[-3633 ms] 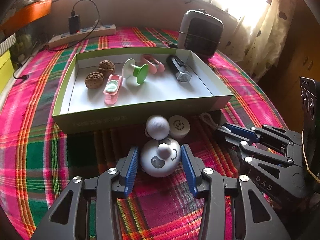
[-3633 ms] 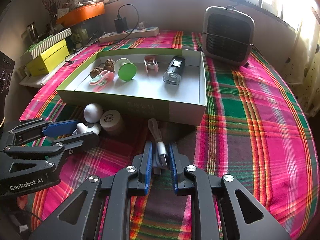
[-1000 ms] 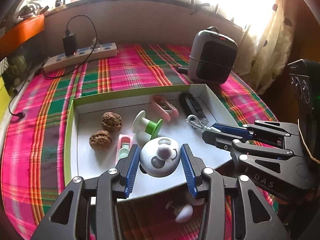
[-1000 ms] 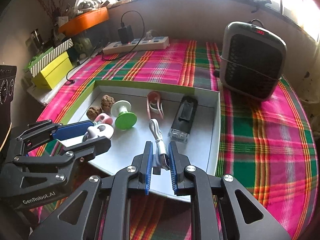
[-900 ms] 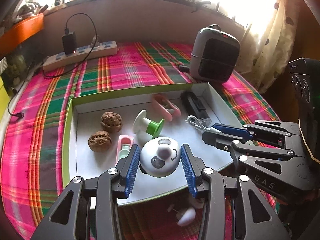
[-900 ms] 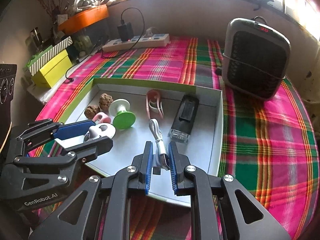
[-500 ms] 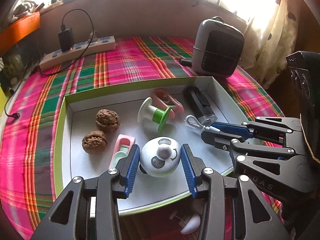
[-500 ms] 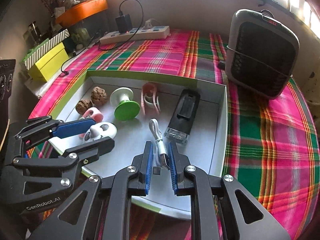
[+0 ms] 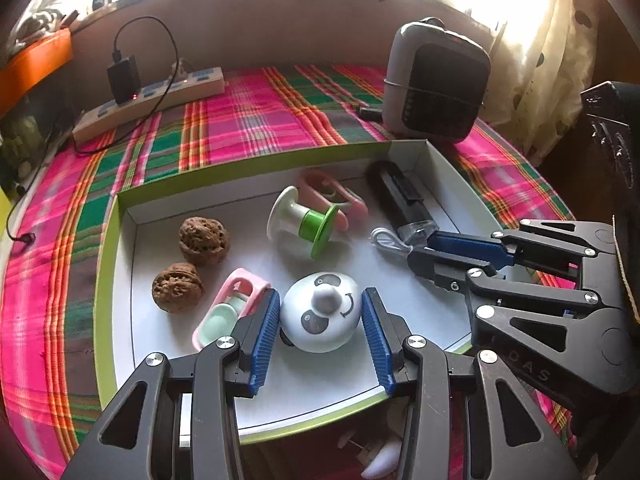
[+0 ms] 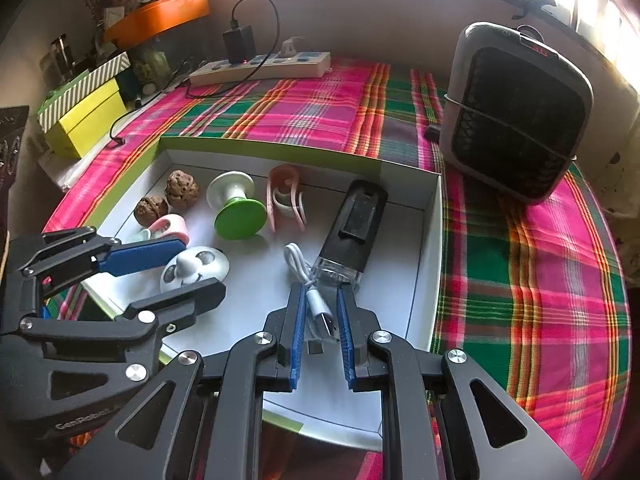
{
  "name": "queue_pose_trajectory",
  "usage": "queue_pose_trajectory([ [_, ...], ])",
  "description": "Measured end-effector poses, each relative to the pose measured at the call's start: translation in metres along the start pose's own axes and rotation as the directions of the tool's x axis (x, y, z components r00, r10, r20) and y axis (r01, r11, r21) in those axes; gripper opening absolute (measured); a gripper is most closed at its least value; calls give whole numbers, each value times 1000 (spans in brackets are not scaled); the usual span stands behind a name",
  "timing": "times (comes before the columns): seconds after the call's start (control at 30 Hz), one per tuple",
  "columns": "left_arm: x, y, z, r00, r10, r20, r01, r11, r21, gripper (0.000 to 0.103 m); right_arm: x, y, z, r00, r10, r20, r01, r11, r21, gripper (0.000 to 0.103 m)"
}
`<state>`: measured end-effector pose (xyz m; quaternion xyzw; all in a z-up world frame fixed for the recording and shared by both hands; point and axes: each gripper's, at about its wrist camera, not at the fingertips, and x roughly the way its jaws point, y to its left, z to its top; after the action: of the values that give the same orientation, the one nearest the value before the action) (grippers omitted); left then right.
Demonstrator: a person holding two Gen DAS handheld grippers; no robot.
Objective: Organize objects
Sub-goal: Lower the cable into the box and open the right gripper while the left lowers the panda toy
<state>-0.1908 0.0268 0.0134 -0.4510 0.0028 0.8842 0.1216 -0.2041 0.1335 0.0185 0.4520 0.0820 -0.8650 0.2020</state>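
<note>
Both claws are hovering over the shallow white tray [image 9: 120, 280] with its lime-green rim, each carrying a load. The left claw [image 9: 320, 316] is clamping a smooth, domed panda-face toy [image 9: 320, 316], hard and glossy, so it is likely to skid once let go; I'd lower it onto the bare tray floor in front of the pink clip [image 9: 228, 304] before easing the jaws apart. The right claw [image 10: 320, 320] is pinched narrow around a short white cable [image 10: 308, 280], limp and rubbery, its loop dangling just beside the black device [image 10: 356, 216]. Setting the metal plug end down first should keep the loop from snagging. Two wrinkled walnuts [image 9: 188, 264] and a green-ended spool [image 9: 304, 224] are lying further back.
</note>
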Motion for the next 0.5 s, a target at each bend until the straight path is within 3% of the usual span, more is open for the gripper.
queue_pose_trajectory([
  [0.5,1,0,0,1000,0,1,0,1000,1,40,-1,0,-1,1000,3,4,-3,1000,9,17],
])
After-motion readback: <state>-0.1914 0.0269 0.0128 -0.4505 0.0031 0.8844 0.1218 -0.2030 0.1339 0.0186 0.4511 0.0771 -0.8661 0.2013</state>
